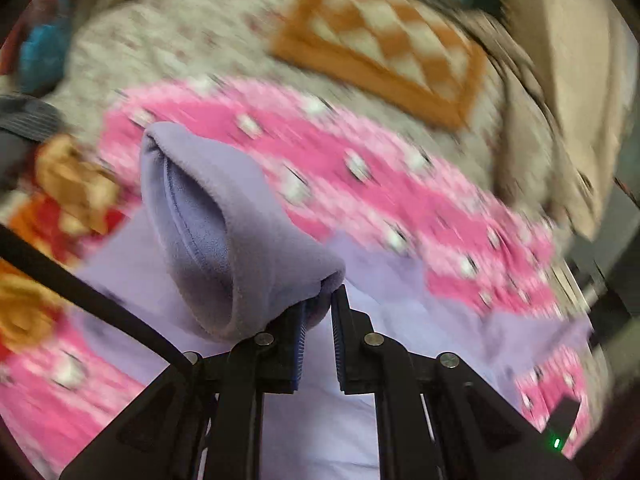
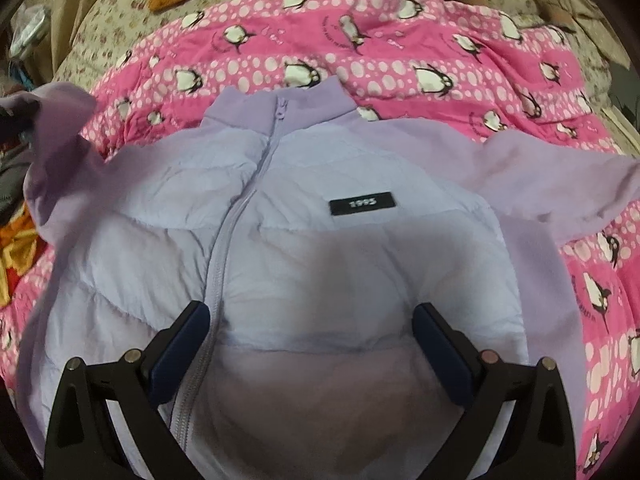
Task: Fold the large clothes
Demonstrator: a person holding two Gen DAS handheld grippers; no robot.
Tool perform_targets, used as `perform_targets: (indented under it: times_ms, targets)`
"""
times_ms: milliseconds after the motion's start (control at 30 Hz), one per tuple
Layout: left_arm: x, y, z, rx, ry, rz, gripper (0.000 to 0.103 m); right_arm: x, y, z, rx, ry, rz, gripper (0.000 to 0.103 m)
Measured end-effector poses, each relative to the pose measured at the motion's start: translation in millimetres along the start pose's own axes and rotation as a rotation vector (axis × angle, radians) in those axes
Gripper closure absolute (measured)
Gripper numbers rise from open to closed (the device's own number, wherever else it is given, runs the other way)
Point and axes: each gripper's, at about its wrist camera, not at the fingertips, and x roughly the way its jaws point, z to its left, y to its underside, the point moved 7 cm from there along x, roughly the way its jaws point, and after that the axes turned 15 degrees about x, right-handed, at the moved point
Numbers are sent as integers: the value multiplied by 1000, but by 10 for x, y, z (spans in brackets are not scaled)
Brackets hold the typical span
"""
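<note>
- The left gripper (image 1: 323,300) is clamping the cuff end of one lilac fleece sleeve (image 1: 224,220), the fabric pinched at the very tips of its fingers and the sleeve's opening gaping up and away from them (this view is heavily smeared, so finer detail is lost).
- The right gripper (image 2: 310,316) is hanging over the lilac jacket (image 2: 320,248) with its jaws spread wide and nothing between them; the zipper (image 2: 236,216) is running just inside its left finger (image 2: 188,332).
- One jacket is lying front up on the pink penguin blanket (image 2: 400,52), collar pointing away, with one black patch (image 2: 363,203) on the chest.
- Two sleeves are showing in the right wrist view: one spreading out flat to the right (image 2: 560,184), one lifting off to the left (image 2: 60,112).
- One orange checked cloth (image 1: 384,48) is resting on the floral bedspread (image 1: 192,32) beyond the blanket.
- Two grippers are in play, each showing two fingers.
</note>
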Motion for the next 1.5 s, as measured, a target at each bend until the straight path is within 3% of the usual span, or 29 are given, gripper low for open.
perform_targets:
  times_ms: [167,200,300,433,567,633,667,767,833,867,900,933,1000,1033,1100,1200,1300,1400,1500]
  targets:
    - [585,554,-497,27,117,192,103,-41,-66,-143,57,-11,-5,0]
    - [681,664,-569,29,159,245,98,-43,-70,-160,62,-8,-4,0]
    - [567,789,-640,49,223,296,97,-63,-82,-222,75,-3,-4,0]
    - [-6,588,-422,128,104,193,87,-73,-115,-218,99,-25,4,0]
    - [-353,517,246,71,-166,110,83,-71,-190,-52,100,-79,12,0]
    - [-367,579,566,32,-260,110,83,-25,-257,82,82,-103,17,0]
    - [-357,647,744,3,-297,133,83,12,-304,116,81,-100,18,0]
    - [-332,763,1067,-100,-307,131,83,187,-470,202,94,-93,28,0]
    - [-319,764,1174,-136,-326,131,83,354,-540,265,112,-116,52,10]
    - [-302,748,1194,-151,-327,126,83,484,-556,310,121,-133,86,29]
    - [-333,744,1240,-177,-315,110,83,573,-551,348,127,-153,117,60]
    - [-350,735,1262,-197,-304,93,83,644,-550,412,138,-199,154,72]
    - [-462,709,1283,-233,-292,41,83,576,-590,503,130,-230,152,83]
    - [-508,690,1294,-246,-292,17,83,436,-649,550,97,-245,101,88]
    - [-608,636,1325,-273,-287,-39,83,120,-769,565,46,-262,-4,91]
    - [-638,592,1300,-280,-286,-75,83,-168,-928,358,41,-198,-101,91]
    - [-464,581,1156,-229,-260,-27,83,-80,-964,54,33,-54,-116,91]
    - [-241,594,988,-161,-247,35,83,77,-950,-218,52,23,-92,91]
    - [74,727,838,-77,-259,176,83,139,-937,-402,21,115,-119,91]
